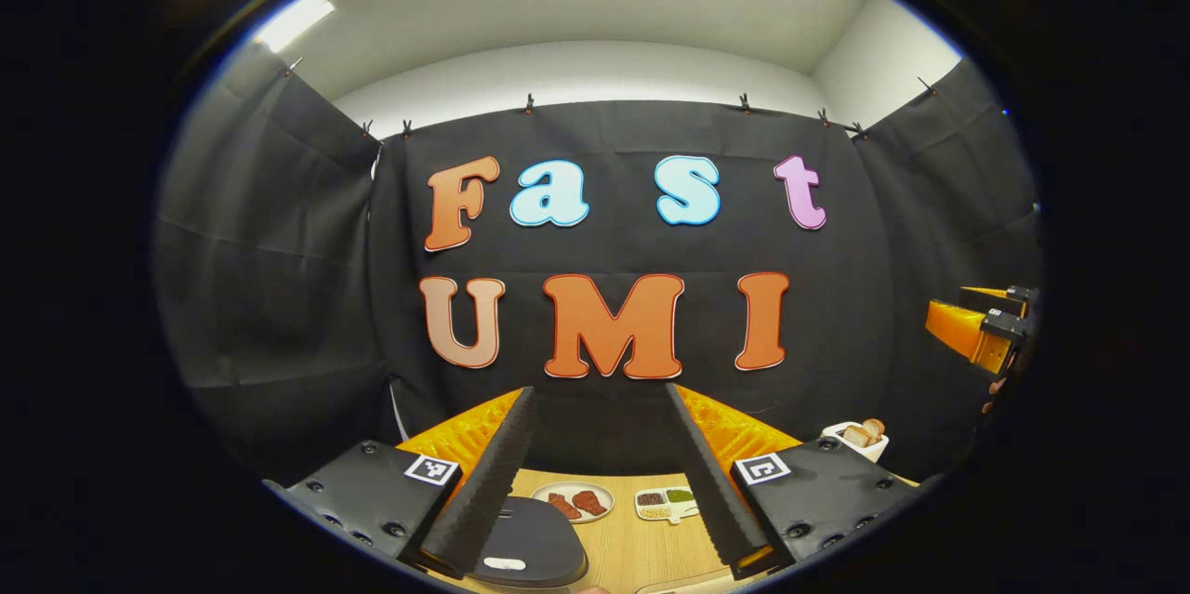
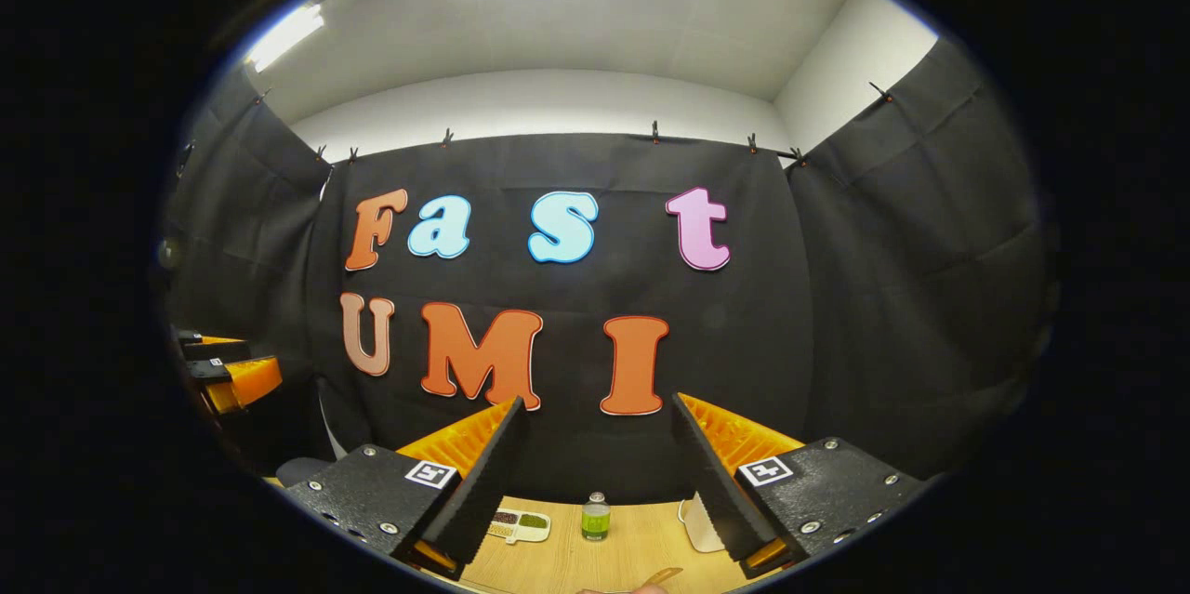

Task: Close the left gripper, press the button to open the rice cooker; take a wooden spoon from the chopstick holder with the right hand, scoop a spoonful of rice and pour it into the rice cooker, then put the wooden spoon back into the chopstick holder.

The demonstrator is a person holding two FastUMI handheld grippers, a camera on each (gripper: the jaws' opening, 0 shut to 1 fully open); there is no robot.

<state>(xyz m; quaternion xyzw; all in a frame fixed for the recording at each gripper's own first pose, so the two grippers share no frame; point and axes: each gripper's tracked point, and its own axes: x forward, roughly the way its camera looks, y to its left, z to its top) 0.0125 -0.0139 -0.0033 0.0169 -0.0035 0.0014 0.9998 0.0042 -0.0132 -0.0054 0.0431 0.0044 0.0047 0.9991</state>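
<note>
Left gripper (image 1: 600, 473) spread wide, held high over the table (image 1: 641, 547); judged start pose, jaws not yet closed for the button. Dark rice cooker (image 1: 530, 543) lies low between its fingers, beside plate (image 1: 584, 501) and divided dish (image 1: 667, 503). Right gripper (image 2: 595, 482) also wide, empty; its view adds a green bottle (image 2: 595, 518); chopstick holder unidentified.

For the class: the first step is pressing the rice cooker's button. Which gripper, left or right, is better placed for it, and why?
Left. In the left gripper view, the left gripper hangs open just above the closed rice cooker, its button near the bottom edge. The right gripper faces a small green bottle instead.
</note>
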